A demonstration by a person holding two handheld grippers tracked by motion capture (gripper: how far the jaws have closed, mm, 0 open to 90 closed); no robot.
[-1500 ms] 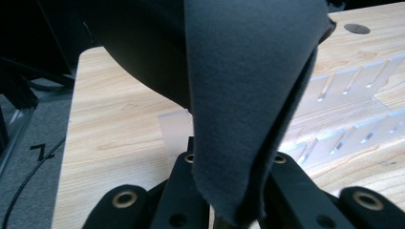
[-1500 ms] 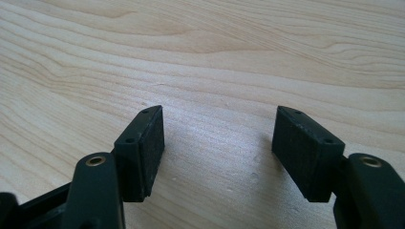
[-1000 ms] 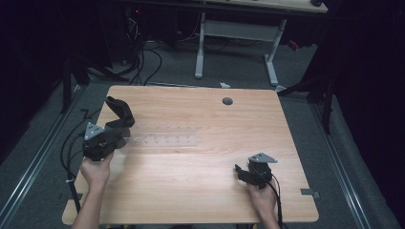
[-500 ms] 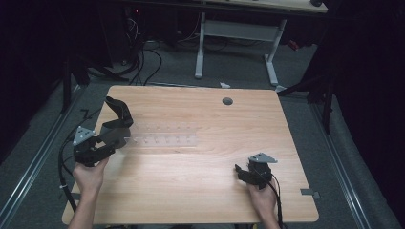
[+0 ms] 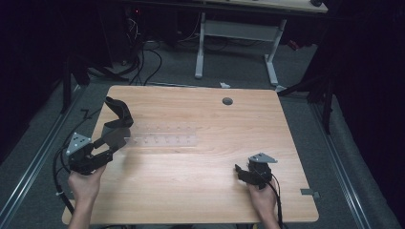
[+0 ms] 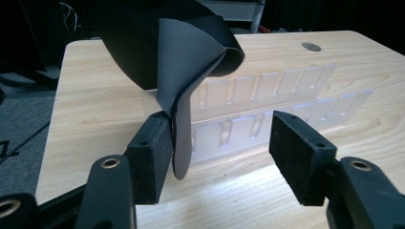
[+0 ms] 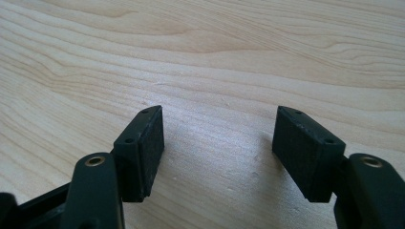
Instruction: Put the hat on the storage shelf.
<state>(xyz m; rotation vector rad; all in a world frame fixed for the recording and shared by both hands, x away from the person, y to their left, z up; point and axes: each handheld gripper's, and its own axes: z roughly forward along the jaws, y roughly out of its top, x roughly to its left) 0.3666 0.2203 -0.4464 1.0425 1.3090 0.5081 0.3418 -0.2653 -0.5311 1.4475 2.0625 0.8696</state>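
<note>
— Since a second ago the left gripper has drawn back toward the table's left edge and turned, nose now pointing right at the clear rack.

— Noted. Jaw state, left?

— Spread wide in the left gripper view. The black strap lies curled against the inner face of one pad; the other pad stands well apart from it, so nothing is clamped.

— Position of strap?

— From the high view the black strap arches up from that gripper over the table's left part, just at the left end of the clear rack. The rack lies flat mid-table, running left to right. Seen along the jaws, the strap hangs in front of the rack's slots and hides its near-left end.

— Farther right?

— Round cable hole near the far edge. Right gripper rests near the front right of the table, unmoved, jaws parted over bare wood, holding nothing.
</note>
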